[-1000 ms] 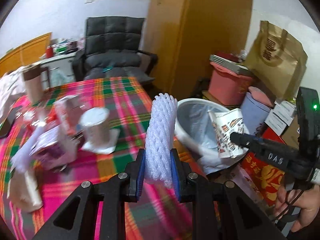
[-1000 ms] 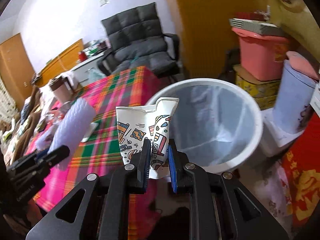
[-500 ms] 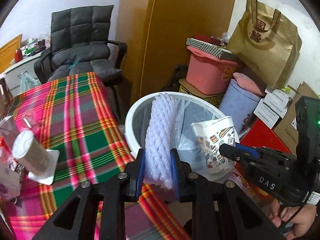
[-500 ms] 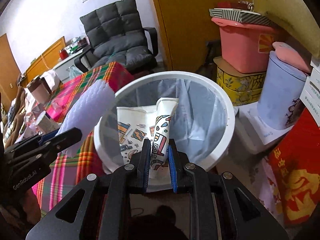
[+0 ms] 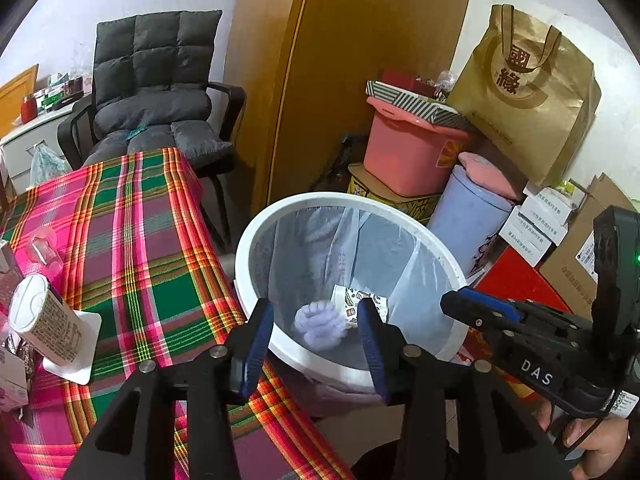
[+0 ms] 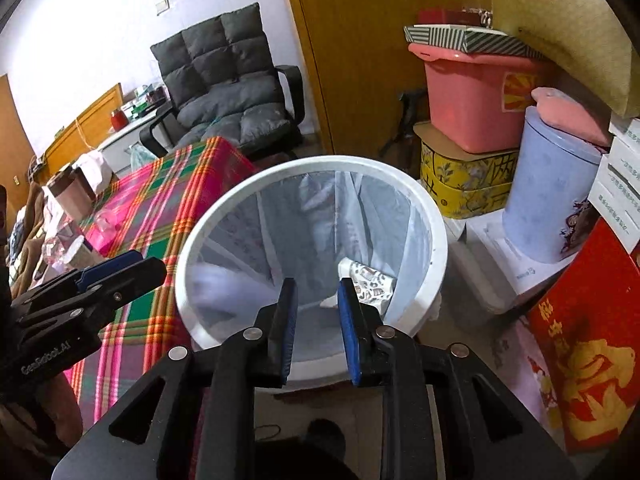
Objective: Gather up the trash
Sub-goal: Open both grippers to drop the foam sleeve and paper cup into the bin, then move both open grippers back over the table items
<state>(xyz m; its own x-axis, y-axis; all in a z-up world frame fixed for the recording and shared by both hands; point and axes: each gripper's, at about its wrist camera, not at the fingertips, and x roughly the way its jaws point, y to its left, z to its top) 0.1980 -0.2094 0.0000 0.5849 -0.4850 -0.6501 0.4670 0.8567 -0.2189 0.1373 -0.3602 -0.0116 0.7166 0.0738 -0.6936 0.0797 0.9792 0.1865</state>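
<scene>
- Cluttered room corner: a white bin with a pale liner stands on the floor just beside the near edge of a tabletop covered in a pink, green and orange plaid cloth.
- Behind the bin are a wooden wardrobe, a pink tub, a lilac container and a brown paper bag; a grey padded chair stands at the far edge of the tabletop.
- On the tabletop's left side a paper cup lies tilted on a white square coaster.
- Left gripper hovers over the bin's near rim, its jaws opening and nothing pressed between the blue pads.
- White foam net sleeve is inside the bin, blurred, below the left gripper's fingers.
- Right gripper is also above the bin's near rim, its jaws opening with a narrow gap and holding nothing.
- Printed paper cup lies in the bin against the liner, toward the right wall.
- 1 hand grips the right tool's handle at the lower right of the left wrist view.
</scene>
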